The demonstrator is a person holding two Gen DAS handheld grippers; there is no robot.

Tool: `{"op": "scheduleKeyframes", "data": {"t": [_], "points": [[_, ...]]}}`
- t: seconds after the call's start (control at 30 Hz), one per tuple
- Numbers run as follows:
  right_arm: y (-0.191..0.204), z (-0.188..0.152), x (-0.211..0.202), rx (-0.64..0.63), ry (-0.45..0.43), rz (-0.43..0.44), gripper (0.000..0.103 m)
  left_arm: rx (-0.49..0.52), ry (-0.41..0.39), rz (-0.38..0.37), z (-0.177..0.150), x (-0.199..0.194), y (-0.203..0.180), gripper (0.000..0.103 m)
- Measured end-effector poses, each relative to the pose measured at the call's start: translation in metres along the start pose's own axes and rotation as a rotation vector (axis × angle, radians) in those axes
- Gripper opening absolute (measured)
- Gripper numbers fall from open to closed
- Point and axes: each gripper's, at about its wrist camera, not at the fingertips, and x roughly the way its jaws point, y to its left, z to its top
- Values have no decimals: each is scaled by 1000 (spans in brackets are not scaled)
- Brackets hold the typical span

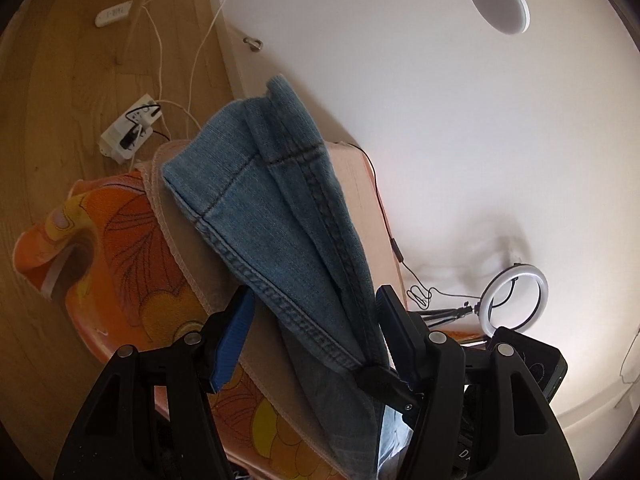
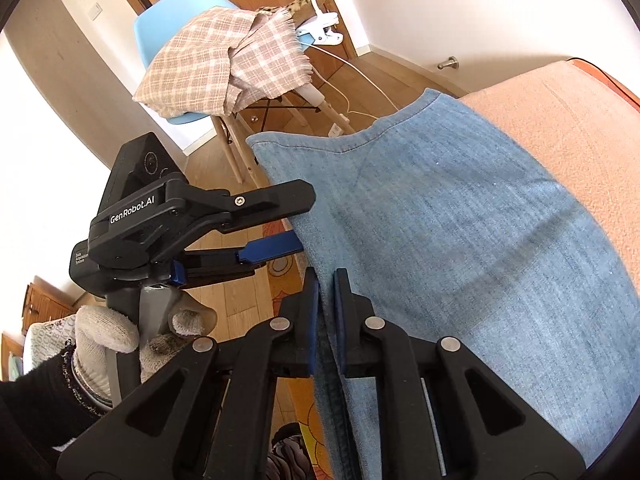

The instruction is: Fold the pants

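Observation:
The blue denim pants lie over a peach-covered surface, one edge hanging off its side. My right gripper is shut on the pants' edge, the cloth pinched between its blue pads. My left gripper, held by a gloved hand, shows from the side with its jaws apart around the same edge, a little farther along. In the left wrist view the left gripper is open, with the hemmed pant leg running between its fingers. The right gripper's tip grips the cloth beside it.
An orange flower-patterned cloth hangs below the surface. A blue chair carries a checked blanket. A power strip and cables lie on the wooden floor. A ring light and a round lamp stand by the white wall.

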Motion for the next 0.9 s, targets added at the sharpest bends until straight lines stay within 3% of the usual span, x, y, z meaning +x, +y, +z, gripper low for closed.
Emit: {"op": "scheduleKeyframes", "data": {"t": [0.23, 0.5, 0.7, 0.77, 0.9], "points": [[-13, 3, -3, 61, -14, 26, 8, -45, 10, -42, -10, 12, 4, 62], [-3, 1, -3, 49, 9, 73, 8, 23, -131, -62, 7, -11, -15, 62], [20, -4, 3, -26, 59, 121, 11, 29, -154, 29, 13, -20, -2, 62], [25, -5, 5, -39, 73, 120, 11, 19, -139, 94, 15, -16, 5, 62], [25, -10, 9, -41, 93, 105, 11, 46, -144, 156, 21, -11, 6, 62]]}}
